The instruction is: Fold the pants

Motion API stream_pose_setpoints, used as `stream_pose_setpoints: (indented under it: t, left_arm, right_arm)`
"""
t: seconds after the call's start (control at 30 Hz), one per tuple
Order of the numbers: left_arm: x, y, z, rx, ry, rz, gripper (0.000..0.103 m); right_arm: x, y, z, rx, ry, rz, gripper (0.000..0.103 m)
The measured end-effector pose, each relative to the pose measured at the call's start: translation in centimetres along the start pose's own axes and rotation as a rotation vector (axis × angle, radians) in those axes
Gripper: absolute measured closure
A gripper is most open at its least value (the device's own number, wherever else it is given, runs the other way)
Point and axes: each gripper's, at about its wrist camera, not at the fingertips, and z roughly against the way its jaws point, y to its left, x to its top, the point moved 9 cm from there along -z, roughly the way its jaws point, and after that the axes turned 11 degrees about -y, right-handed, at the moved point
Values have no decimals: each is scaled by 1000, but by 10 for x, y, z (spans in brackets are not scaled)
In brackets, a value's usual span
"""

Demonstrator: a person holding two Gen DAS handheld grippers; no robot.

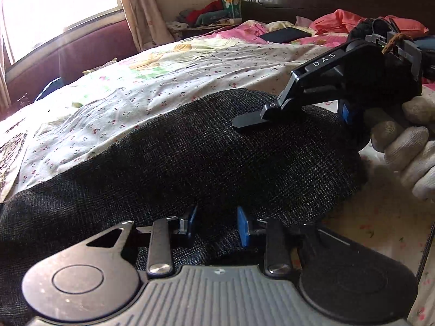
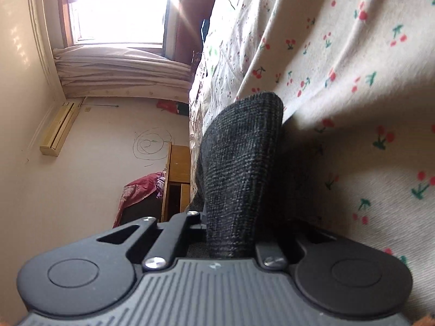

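Left gripper [image 1: 214, 224]: low over the near edge of the cloth, its two blue-padded fingers parted with a fold of fabric sitting between them. The pads do not look pressed together, so I call it released, not gripping.

Right gripper [image 1: 246, 121]: across the cloth on the right, turned on its side in a white-gloved hand [image 1: 405, 146]. In its own wrist view a flap of the fabric runs straight into the jaws and fills them, so it is clenched on the cloth.

Pants: the dark grey, finely checked woven pants [image 1: 190, 157] lie on the white cherry-print bedsheet [image 1: 114, 103], already bunched into a thick band.

Long axis: runs from lower left up to the right in the left wrist view, crossing in front of the left tool rather than pointing away from it.

Key relation: cloth lies directly ahead of and under the left tool; the right tool holds the far right end. The left is nearer the free near edge, so I judge it should take hold there next.

Count: one pair of pants, two grippers, one gloved hand in view, one dark flat phone-like slab [image 1: 285, 34] far up the bed.
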Motion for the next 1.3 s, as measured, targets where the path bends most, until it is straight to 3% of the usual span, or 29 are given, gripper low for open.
stream_pose_setpoints:
  t: [0.2, 0.27, 0.37, 0.43, 0.47, 0.53, 0.6, 0.67, 0.7, 0.77, 0.8, 0.93, 1.1, 1.2, 1.3]
  left_arm:
    - [21, -72, -5, -197, -45, 40, 55]
    - [23, -76, 4, -197, -67, 37, 54]
    - [27, -60, 20, -119, -114, 32, 48]
    - [26, -36, 22, -19, -135, 44, 46]
    - [21, -20, 19, 54, -130, 41, 46]
    - [-6, 13, 11, 169, -33, 107, 45]
    - [-18, 32, 20, 150, -54, 228, 45]
    - [-15, 45, 40, 183, -108, 271, 45]
    - [-12, 51, 49, 204, -162, 257, 45]
    - [-23, 63, 46, 239, -126, 254, 43]
    - [-33, 69, 40, 237, -93, 267, 43]
    - [-34, 73, 55, 209, -150, 306, 43]
    - [-43, 79, 90, 147, -209, 445, 42]
    - [-54, 82, 107, 145, -230, 500, 42]
    - [-65, 84, 111, 139, -210, 538, 42]
  right_arm:
    - [39, -8, 92, -218, -90, 141, 96]
    - [47, -6, 115, -279, -100, 198, 96]
    - [43, 5, 123, -354, -100, 311, 96]
    - [38, 14, 118, -385, -111, 360, 95]
    - [32, 25, 112, -391, -125, 396, 95]
    - [27, 37, 113, -389, -140, 412, 94]
    - [21, 55, 108, -390, -146, 442, 94]
    - [12, 75, 103, -443, -146, 551, 94]
    - [6, 85, 99, -455, -143, 593, 94]
    - [-11, 110, 81, -452, -116, 667, 94]
    - [-19, 120, 70, -459, -106, 701, 94]
    - [-57, 160, 14, -470, -59, 836, 90]
    - [-95, 155, -76, -460, 18, 758, 83]
    - [-130, 141, -118, -447, 121, 658, 76]
    - [-131, 146, -130, -435, 76, 672, 76]
